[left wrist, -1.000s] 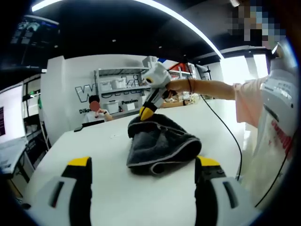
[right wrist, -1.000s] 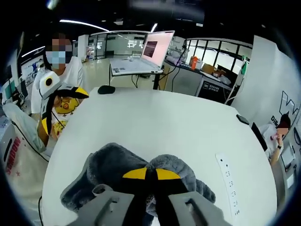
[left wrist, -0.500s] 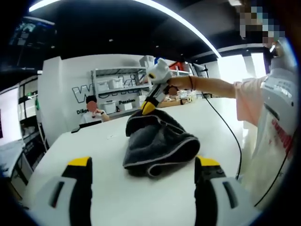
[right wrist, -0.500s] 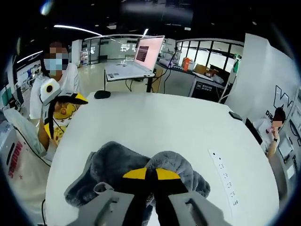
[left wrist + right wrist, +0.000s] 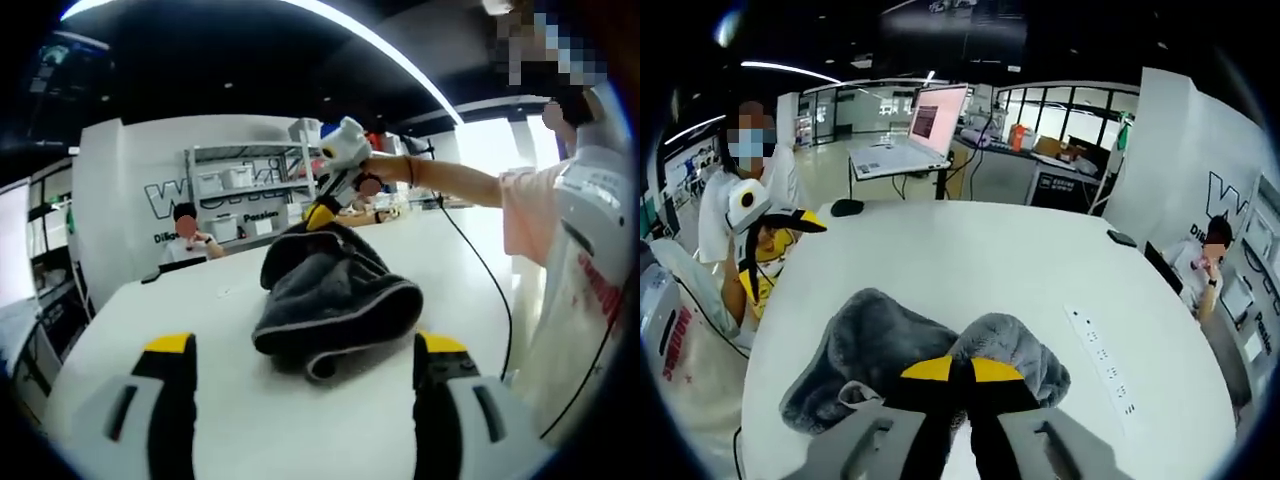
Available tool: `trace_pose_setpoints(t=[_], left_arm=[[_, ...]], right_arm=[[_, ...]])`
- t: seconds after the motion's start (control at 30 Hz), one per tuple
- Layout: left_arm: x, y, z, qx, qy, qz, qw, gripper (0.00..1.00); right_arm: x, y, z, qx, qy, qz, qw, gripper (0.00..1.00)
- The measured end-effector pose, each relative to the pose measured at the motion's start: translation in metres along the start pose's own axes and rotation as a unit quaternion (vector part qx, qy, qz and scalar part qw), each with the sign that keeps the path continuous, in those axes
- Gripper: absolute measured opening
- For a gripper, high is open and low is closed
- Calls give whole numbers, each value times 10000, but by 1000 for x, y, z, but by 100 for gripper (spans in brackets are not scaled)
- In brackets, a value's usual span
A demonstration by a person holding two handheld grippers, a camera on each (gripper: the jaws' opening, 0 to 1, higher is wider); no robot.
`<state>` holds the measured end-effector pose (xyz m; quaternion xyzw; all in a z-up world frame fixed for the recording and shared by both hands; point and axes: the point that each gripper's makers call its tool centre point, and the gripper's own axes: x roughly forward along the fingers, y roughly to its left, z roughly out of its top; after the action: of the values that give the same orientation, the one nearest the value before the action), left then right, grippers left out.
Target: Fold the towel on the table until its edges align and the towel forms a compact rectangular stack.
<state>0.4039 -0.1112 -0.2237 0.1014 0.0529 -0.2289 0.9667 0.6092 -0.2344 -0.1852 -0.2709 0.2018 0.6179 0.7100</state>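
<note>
A dark grey towel [image 5: 335, 295] with a pale hem lies bunched on the white table [image 5: 200, 300], its top corner pulled up. My right gripper [image 5: 320, 213] is shut on that raised corner, held by a person's outstretched arm. From the right gripper view, the yellow-tipped jaws of my right gripper [image 5: 952, 368] are pressed together on the towel [image 5: 875, 345], which spreads in two humps below them. My left gripper [image 5: 305, 345] stands open near the table's front, short of the towel, with nothing between its jaws. The left gripper [image 5: 800, 222] is off the table's left edge in a person's hand.
A white power strip [image 5: 1100, 350] lies on the table [image 5: 990, 255] to the right of the towel. A black mouse [image 5: 847, 207] sits at the far edge. A person stands close at the right [image 5: 585, 260]. Shelving [image 5: 250, 195] and a seated person [image 5: 187, 240] are behind.
My right gripper has lifted the towel corner higher, so the towel stands taller and more drawn up. My left gripper stays open in about the same place.
</note>
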Motion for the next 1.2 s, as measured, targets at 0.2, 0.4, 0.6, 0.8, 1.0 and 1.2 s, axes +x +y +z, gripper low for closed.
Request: trace_pose_setpoints(t=[0.2, 0.4, 0.6, 0.8, 1.0, 1.2], left_arm=[[3, -3, 0, 5, 4, -58, 10000, 94], [8, -7, -1, 25, 56, -120, 9999, 94], [13, -12, 2, 55, 38, -193, 9998, 94], [20, -15, 2, 76, 58, -274, 9996, 94], [25, -17, 3, 108, 68, -321, 9994, 94], [28, -18, 4, 119, 70, -357, 9993, 94]], right_arm=[[-14, -2, -5, 154, -74, -86, 9998, 4], [-32, -13, -15, 304, -131, -232, 9992, 4], [-51, -18, -29, 463, -209, -412, 9979, 4], [-69, -26, -44, 661, -283, -593, 9956, 4], [-82, -38, -58, 846, -315, -743, 9931, 4], [-96, -46, -69, 993, -392, -869, 9905, 4]])
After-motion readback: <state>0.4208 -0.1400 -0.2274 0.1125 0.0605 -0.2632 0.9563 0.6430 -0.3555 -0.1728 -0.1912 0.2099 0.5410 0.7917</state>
